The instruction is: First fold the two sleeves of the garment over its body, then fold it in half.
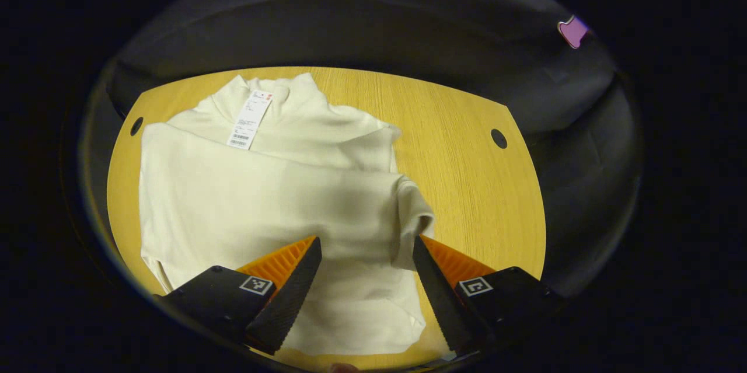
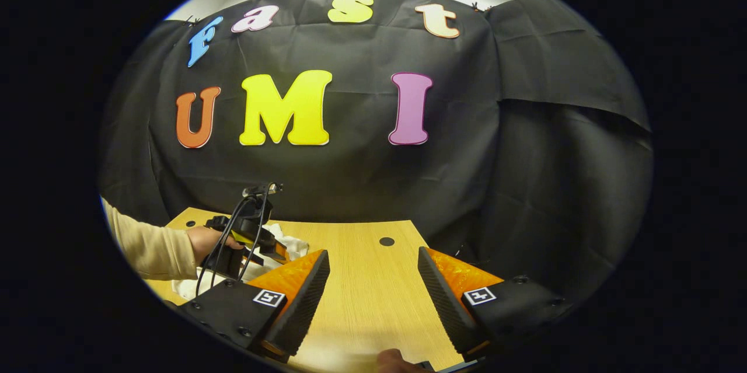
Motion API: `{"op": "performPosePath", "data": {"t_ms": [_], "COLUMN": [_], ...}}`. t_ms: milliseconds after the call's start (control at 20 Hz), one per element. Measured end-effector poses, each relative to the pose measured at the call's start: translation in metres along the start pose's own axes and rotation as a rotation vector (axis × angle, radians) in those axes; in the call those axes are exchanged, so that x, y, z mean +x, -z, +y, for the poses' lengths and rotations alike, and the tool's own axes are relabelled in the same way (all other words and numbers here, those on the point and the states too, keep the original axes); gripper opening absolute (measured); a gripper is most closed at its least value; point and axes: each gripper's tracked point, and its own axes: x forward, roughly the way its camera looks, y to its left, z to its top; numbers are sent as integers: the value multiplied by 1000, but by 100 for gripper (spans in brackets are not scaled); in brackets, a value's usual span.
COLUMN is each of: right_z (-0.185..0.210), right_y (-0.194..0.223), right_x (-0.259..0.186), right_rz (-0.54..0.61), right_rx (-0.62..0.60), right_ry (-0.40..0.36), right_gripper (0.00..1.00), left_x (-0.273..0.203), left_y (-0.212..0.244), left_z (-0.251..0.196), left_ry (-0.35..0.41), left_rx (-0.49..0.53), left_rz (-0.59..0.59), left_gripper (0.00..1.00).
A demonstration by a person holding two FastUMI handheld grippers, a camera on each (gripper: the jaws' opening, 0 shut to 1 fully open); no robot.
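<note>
cream garment [image 1: 274,198] lying flat on the desk [image 1: 467,145], collar and tag [image 1: 250,120] toward the far edge, hem near the camera; its long axis runs near to far. one sleeve [image 1: 327,186] lies folded across the body; the other sleeve cannot be made out, and the half-fold looks outstanding. left hand-held gripper [image 1: 366,256] hovers over the hem, fingers apart. right hand-held gripper [image 2: 373,279] hangs over bare desk, fingers apart, holding nothing.

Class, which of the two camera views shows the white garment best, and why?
The left gripper view: the garment lies spread on the table, collar and tag plain. The right gripper view catches just a bit of it behind the left gripper.
</note>
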Motion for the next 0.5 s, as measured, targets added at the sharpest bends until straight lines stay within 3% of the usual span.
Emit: {"op": "performPosePath", "data": {"t_ms": [450, 500], "right_z": [58, 61], "right_y": [13, 25], "right_x": [10, 26], "right_rz": [41, 53], "right_rx": [-5, -12], "right_ry": [-52, -59], "right_gripper": [95, 95], "left_x": [-100, -114], "left_y": [-24, -24], "left_z": [73, 86], "left_ry": [-45, -61], "left_rx": [-43, -44], "left_rz": [-376, -414], "left_gripper": [99, 100]}}
